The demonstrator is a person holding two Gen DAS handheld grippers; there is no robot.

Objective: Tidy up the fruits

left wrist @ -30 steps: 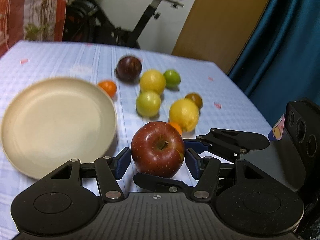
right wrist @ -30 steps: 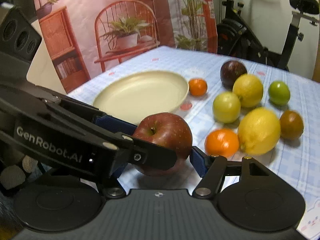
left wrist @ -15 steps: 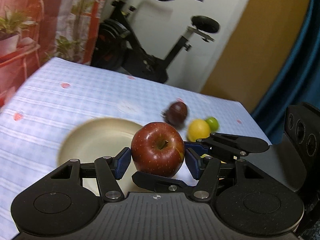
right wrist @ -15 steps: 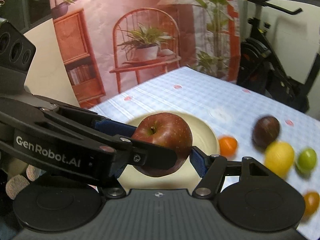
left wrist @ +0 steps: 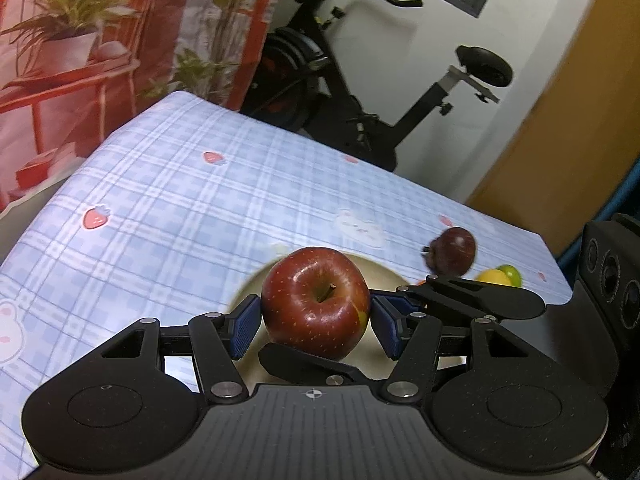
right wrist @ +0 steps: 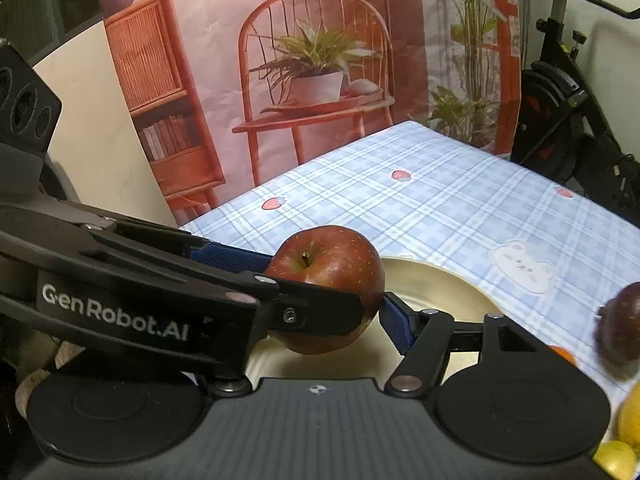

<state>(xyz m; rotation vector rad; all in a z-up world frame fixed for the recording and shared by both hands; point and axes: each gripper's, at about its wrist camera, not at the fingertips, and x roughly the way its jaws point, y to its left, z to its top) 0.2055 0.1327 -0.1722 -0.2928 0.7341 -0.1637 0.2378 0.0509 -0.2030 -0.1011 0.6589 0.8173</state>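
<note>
A red apple point(left wrist: 316, 300) hangs just above a cream plate point(left wrist: 386, 276). My left gripper point(left wrist: 314, 322) is shut on it, a blue pad pressing each side. My right gripper point(right wrist: 332, 312) grips the same apple point(right wrist: 326, 266) crosswise; its right blue pad point(right wrist: 394, 326) touches the fruit, and its left finger is hidden behind the left gripper's body point(right wrist: 160, 292). In the left wrist view the right gripper's fingers point(left wrist: 472, 300) cross under and beside the apple. The plate point(right wrist: 440, 292) lies on the blue checked tablecloth.
A dark red fruit point(left wrist: 452, 250) lies right of the plate, with a lemon point(left wrist: 494, 277) and a lime point(left wrist: 511, 272) behind it. An orange point(right wrist: 562, 354) and yellow fruits point(right wrist: 628, 420) sit at the right edge. An exercise bike point(left wrist: 360, 92) stands beyond the table.
Both grippers have carried the apple leftward, from beside the group of fruits to above the plate. The fruit group has slid to the right edge of both views.
</note>
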